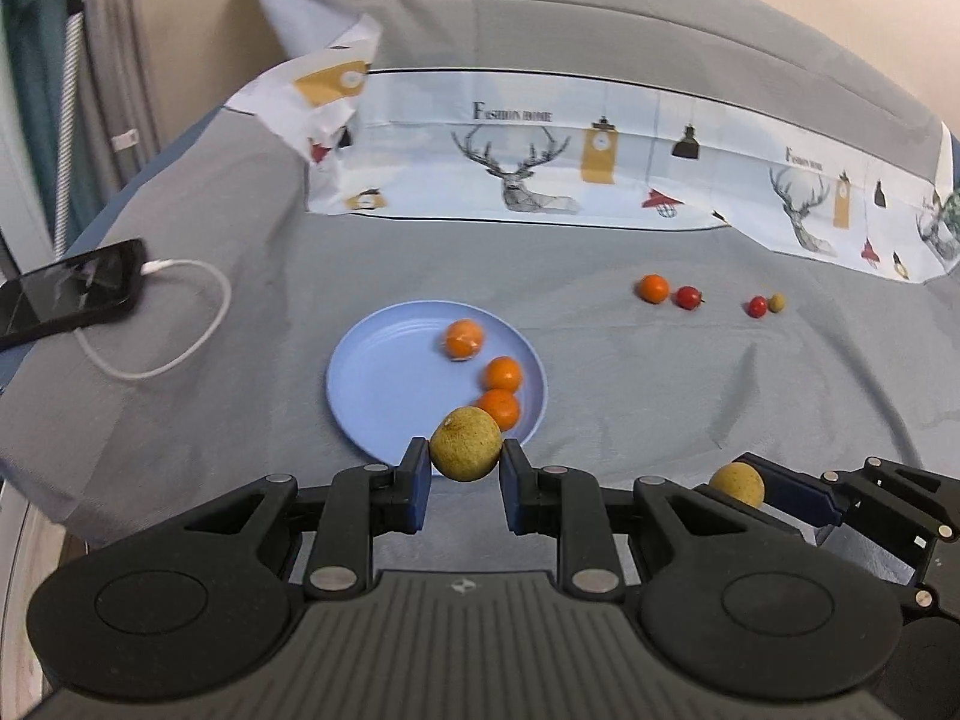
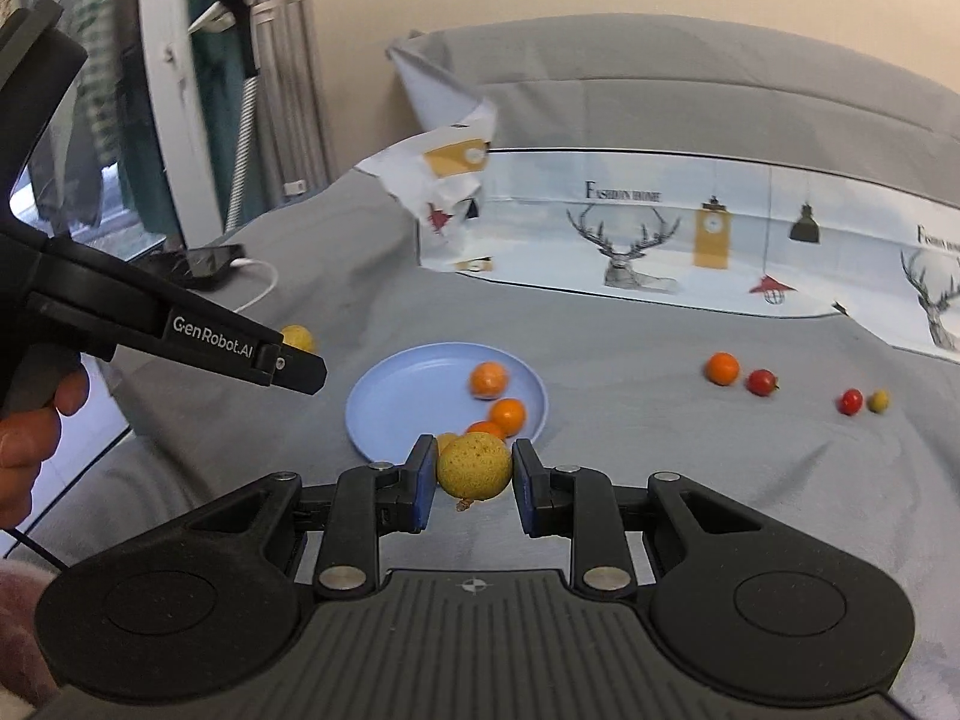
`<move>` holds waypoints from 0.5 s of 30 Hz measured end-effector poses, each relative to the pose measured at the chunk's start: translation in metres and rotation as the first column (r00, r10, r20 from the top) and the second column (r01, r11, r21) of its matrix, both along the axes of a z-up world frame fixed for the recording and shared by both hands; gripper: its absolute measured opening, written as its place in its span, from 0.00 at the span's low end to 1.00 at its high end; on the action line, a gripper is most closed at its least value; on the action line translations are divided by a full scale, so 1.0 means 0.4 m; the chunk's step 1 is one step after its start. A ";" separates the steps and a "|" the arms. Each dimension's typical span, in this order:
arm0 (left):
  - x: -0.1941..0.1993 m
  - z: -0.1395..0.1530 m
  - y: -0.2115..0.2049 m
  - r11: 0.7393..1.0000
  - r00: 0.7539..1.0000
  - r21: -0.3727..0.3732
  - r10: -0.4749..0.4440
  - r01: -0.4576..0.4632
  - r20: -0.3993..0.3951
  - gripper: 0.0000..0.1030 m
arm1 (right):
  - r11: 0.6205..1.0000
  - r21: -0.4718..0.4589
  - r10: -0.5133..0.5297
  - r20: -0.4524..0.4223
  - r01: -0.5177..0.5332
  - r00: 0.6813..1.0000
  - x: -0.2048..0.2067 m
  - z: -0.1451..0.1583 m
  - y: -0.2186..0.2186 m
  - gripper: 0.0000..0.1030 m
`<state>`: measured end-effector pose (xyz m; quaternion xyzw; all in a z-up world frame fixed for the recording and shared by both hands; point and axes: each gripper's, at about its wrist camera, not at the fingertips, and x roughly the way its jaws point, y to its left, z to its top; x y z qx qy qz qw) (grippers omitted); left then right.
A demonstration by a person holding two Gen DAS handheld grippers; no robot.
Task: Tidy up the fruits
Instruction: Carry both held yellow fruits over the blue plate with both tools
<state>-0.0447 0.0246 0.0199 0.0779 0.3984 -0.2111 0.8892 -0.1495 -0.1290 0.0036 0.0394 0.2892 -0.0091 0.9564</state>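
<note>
A blue plate (image 1: 384, 384) lies on the grey cloth and holds three small oranges (image 1: 503, 373). My left gripper (image 1: 465, 459) is shut on a yellow-green fruit (image 1: 465, 444) just above the plate's near rim. My right gripper (image 2: 474, 471) is shut on another yellow fruit (image 2: 474, 467) near the plate (image 2: 408, 396); it shows in the left wrist view (image 1: 737, 483) at lower right. An orange (image 1: 653, 288), two cherry tomatoes (image 1: 689, 297) and a small green fruit (image 1: 777, 302) lie on the cloth at the right.
A black phone (image 1: 72, 294) with a white charging cable (image 1: 198, 324) lies at the left edge. A printed paper sheet (image 1: 540, 168) with deer pictures lies behind the plate. A grey pillow (image 1: 600, 18) lies at the back.
</note>
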 end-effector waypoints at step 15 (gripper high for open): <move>0.009 0.012 0.045 0.997 0.998 -0.049 0.064 -0.063 0.003 0.26 | 0.998 -0.043 0.040 -0.017 -0.041 0.999 0.018 0.008 0.038 0.27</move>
